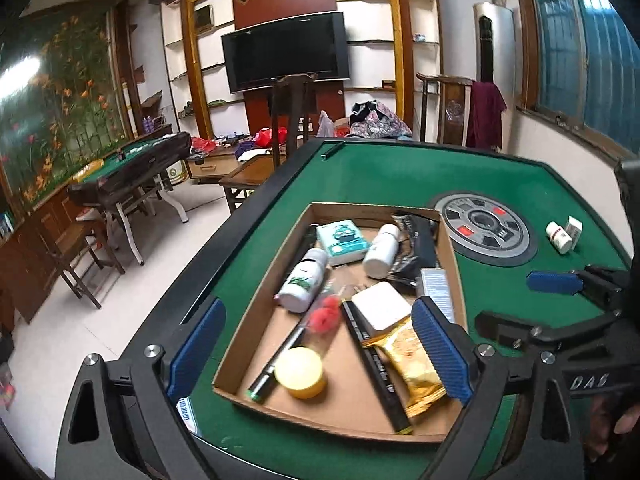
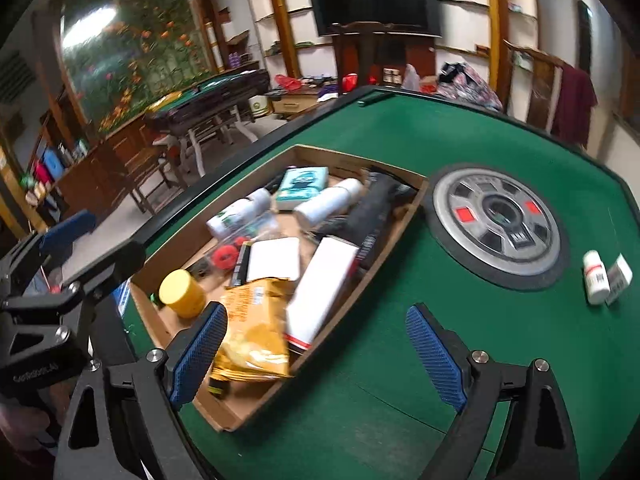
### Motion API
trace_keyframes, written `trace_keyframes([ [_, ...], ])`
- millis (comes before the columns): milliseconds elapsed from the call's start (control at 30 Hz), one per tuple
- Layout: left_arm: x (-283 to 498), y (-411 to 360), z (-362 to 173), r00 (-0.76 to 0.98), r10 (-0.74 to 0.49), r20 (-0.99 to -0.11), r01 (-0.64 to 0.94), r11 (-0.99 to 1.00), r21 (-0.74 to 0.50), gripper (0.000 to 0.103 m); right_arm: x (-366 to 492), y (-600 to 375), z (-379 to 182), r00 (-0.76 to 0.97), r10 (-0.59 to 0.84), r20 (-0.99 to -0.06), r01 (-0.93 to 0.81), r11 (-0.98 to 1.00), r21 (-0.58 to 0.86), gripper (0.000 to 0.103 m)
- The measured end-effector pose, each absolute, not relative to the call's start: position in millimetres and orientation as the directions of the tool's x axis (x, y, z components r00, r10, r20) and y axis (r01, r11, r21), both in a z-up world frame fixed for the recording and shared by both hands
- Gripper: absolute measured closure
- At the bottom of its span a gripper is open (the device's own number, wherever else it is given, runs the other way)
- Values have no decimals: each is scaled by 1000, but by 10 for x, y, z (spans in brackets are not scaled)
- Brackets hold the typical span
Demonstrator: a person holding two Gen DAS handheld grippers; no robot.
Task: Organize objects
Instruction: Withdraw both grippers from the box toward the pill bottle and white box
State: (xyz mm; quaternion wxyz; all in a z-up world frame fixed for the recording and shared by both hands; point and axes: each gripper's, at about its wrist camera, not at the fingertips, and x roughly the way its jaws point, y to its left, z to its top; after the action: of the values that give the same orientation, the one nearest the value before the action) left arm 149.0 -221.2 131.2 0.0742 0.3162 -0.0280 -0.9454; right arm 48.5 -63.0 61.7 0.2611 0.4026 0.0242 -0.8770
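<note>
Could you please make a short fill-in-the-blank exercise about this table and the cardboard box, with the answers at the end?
1. The yellow round jar lies inside the ____ box.
2. The small white bottle beside the small white carton stands on the ____ felt of the table, outside the box.
3. The left gripper and the right gripper are both ____ and hold nothing.

Missing words: cardboard; green; open

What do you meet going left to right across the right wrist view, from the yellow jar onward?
yellow jar → gold snack packet → round grey dial → small white bottle → small white box
</note>
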Motion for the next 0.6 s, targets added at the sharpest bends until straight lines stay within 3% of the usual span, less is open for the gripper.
trace_keyframes([
  [600,1318,-1259,1336,-778,-160,-608,-3,-966,258,8,406,525,609,-614,-391,-686,306,-919,250,8],
])
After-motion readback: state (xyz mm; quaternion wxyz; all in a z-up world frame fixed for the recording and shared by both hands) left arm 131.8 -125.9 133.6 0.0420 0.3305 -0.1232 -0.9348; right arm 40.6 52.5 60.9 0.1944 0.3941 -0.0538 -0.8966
